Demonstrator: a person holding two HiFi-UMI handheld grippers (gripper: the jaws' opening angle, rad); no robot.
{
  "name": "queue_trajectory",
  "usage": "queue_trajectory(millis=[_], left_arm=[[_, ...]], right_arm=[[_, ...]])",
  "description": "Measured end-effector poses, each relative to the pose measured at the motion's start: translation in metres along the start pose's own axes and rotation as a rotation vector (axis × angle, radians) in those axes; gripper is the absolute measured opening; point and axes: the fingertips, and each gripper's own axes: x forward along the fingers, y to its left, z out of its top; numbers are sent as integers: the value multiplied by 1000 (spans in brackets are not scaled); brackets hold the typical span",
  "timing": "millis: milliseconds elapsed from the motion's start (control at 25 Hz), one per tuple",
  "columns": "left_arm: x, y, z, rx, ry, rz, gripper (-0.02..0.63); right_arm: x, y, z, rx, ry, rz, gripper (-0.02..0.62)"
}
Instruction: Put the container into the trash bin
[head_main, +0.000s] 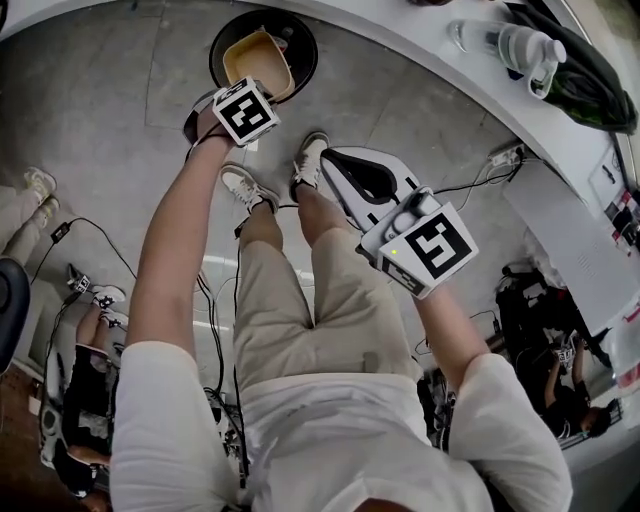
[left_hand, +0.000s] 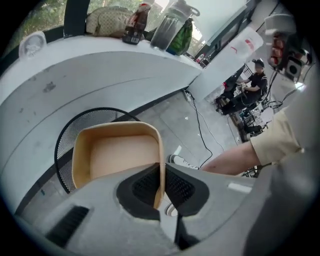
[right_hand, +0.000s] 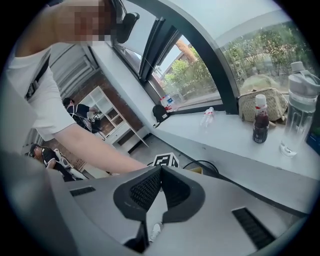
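Left gripper (left_hand: 161, 172) is clamped shut on one thin side wall of the tan container (left_hand: 117, 152), the wall pinched between its two dark pads. The right gripper (right_hand: 159, 172) has its jaws pressed together with nothing between them, and it hangs out in front of the person's right leg, well apart from the other.

Grey floor (head_main: 100, 100) runs under everything, with cables trailing across it. A long white counter (left_hand: 100, 65) curves round the far side. Tucked against its foot stands the round black mesh trash bin (left_hand: 75, 130). The container, open side up and bare inside, is held right over the bin's mouth, tilted a little. Whether its base has dipped below the rim I cannot tell.

Up on the counter sit a beige bag (right_hand: 262, 102), a clear water bottle (right_hand: 300, 115) and a small dark drink bottle (right_hand: 260, 125), close together.
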Motion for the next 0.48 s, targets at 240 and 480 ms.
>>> queue_trajectory(millis=[240,480], left_arm=[[24,19,-8,12,100,-14,21],[43,37,-12,8,162,-11,21]], right_arm=[[1,-14,-15,13,18,-15,2],[8,-18,-29,30,26,-5,3]])
